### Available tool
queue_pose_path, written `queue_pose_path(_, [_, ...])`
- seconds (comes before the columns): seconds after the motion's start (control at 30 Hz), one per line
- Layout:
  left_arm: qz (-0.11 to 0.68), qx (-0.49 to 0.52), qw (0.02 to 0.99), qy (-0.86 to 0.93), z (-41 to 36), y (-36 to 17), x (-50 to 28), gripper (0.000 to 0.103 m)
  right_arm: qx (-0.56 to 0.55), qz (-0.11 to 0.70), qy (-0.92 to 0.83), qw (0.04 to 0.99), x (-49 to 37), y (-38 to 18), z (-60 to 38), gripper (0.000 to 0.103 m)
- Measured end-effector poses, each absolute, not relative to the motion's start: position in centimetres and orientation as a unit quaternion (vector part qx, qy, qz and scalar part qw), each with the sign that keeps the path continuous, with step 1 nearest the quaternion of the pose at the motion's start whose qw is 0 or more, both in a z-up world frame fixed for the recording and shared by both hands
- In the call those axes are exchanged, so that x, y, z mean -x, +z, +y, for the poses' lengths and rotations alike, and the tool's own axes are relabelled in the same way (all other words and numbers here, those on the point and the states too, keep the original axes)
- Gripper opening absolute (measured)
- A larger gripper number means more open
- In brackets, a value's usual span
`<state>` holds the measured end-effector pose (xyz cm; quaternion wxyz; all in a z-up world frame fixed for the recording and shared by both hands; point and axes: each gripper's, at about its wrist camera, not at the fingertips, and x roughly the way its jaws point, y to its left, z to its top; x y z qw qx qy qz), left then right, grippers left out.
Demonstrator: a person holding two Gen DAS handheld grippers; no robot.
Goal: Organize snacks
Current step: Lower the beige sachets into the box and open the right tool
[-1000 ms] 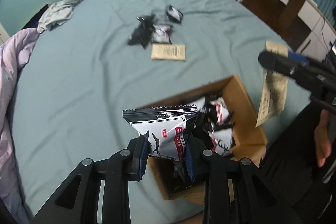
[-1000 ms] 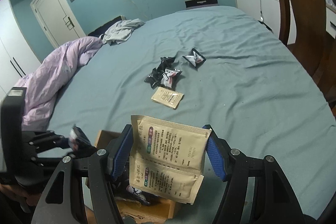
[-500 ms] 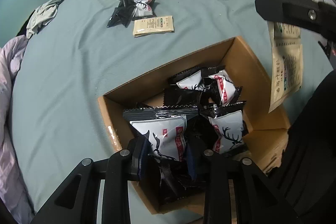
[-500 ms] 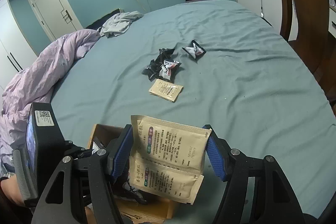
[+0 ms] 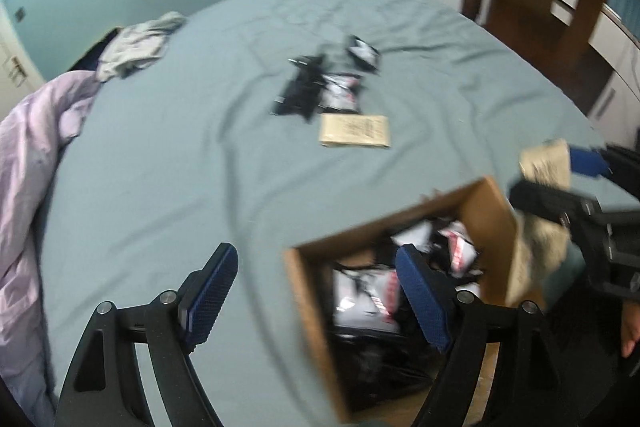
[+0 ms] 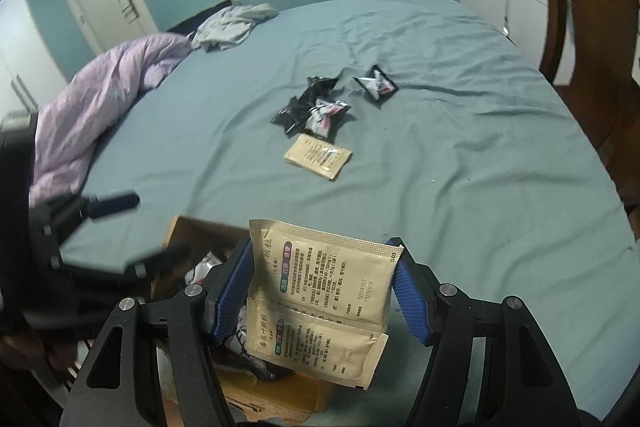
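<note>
Left gripper (image 5: pixel 316 291) is spreading its jaws with nothing between them, hanging over the near-left rim of the cardboard box (image 5: pixel 310 291), which sits at my five o'clock in the left wrist view and holds black-and-white snack packets (image 5: pixel 368 297). My right gripper (image 6: pixel 324 297) clenches a tan double sachet (image 6: pixel 320 303) over the box. At twelve o'clock on the blue bedsheet (image 6: pixel 460 167) lie more loose packets (image 6: pixel 316 113) and another tan sachet (image 6: pixel 318 157)

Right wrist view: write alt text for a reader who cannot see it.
The right gripper clamps a strip of beige sachets above an open cardboard box of snack packets. Further off on the blue-grey bed lie black-and-white packets and another beige sachet.
</note>
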<state>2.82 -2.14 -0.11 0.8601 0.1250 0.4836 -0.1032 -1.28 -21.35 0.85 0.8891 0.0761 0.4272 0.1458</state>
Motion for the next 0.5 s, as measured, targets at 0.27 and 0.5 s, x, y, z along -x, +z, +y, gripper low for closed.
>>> queue_pose_path(0.27, [0.475,-0.106,0.871,-0.062,-0.3,0.5,-3.5,0.082,-0.034,0.474,0.178,0.862,0.3,-0.4,-18.8,0.065])
queue_pose_path(0.5, [0.480,-0.106,0.869,-0.062,-0.4,0.1,-3.9,0.082,-0.004,0.493,0.188,0.849,-0.7,-1.0,-17.2,0.066])
